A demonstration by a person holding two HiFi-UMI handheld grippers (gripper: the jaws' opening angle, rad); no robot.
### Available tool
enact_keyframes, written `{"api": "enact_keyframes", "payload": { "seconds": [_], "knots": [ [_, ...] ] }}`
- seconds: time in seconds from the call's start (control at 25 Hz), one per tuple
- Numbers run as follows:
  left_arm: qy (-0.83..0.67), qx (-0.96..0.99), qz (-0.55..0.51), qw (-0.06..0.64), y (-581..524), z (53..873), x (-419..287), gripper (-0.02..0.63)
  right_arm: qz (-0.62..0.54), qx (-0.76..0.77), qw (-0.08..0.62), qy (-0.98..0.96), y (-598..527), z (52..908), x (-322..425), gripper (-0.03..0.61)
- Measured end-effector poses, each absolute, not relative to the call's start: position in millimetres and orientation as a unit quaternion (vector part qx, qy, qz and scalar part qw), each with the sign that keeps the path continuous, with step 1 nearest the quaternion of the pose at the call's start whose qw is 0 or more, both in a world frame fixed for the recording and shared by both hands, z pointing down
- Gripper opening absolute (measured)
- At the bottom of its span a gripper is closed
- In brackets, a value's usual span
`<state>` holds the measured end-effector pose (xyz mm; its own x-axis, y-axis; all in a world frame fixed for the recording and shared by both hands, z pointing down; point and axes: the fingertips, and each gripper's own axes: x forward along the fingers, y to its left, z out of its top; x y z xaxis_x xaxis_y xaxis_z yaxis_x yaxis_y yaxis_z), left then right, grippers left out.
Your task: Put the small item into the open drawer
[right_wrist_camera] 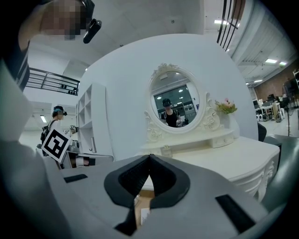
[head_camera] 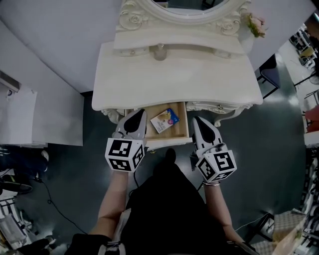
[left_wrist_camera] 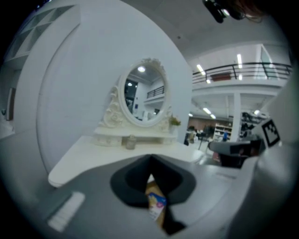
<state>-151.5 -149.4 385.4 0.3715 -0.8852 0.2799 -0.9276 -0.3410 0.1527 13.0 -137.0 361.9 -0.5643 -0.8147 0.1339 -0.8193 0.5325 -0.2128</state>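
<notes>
**Lying in the drawer: item down, both tongs empty**

Head view, looking steeply down. The white dressing-table worktop is bare save for a small jar near the back, under the oval mirror. The centre drawer is pulled out toward the person, its wooden floor showing.

Small item: a flat packet with blue and yellow print. It lies tilted on the drawer floor, inside the walls and touching neither tool.

Left tongs: clenched, tips meeting, nothing between them. They sit just beside the drawer's left front corner. In the left gripper view the packet shows through the gap below the closed tips, but it is beyond them in the drawer, not gripped.

Right tongs: also clenched on nothing, just off the drawer's right front corner. The right gripper view shows only a strip of drawer wood and a pale scrap past the tips.

Progress, as judged from how things lie: the placing looks done, with the item in the drawer and free of both tools. Little is left beyond drawing the tongs away. The task does not ask for the drawer to be shut, and it stands open.
</notes>
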Motion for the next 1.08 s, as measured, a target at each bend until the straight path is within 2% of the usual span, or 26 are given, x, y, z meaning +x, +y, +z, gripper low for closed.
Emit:
{"api": "enact_keyframes", "payload": {
  "seconds": [1.08],
  "knots": [
    [-0.556,0.820,0.051,0.127,-123,371,-171,0.006,0.100,0.461,0.008,-0.882,-114,352,-6,0.003]
  ]
}}
